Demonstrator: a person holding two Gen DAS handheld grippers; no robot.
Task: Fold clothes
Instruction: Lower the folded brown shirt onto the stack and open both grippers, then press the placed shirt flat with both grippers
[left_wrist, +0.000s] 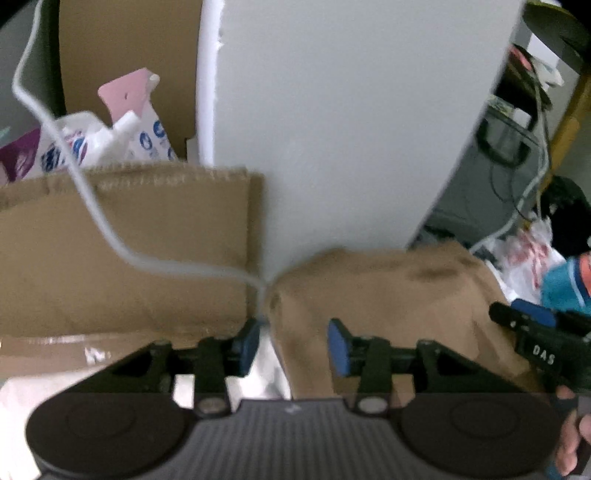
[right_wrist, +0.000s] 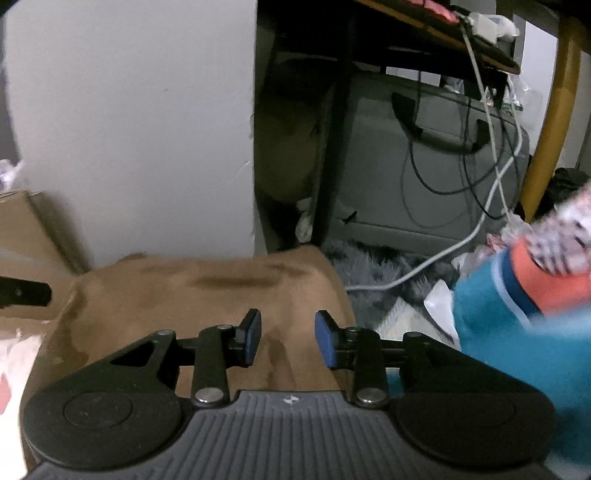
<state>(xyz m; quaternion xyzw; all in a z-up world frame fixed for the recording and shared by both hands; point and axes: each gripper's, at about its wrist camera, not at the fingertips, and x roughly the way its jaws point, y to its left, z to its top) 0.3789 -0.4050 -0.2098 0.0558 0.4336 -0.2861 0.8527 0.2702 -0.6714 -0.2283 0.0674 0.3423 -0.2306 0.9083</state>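
A tan garment lies bunched in a low mound just ahead of both grippers, also seen in the right wrist view. My left gripper is open, its blue pads spread over the garment's left edge with nothing between them. My right gripper is open too, hovering above the tan cloth. The right gripper's body shows at the right of the left wrist view, with a hand on it. A blue and orange garment lies heaped at the right.
A cardboard box with packets in it stands at the left. A white cable hangs across it. A pale wall panel rises behind. A grey case, cables and a dark desk frame fill the right background, with a furry rug below.
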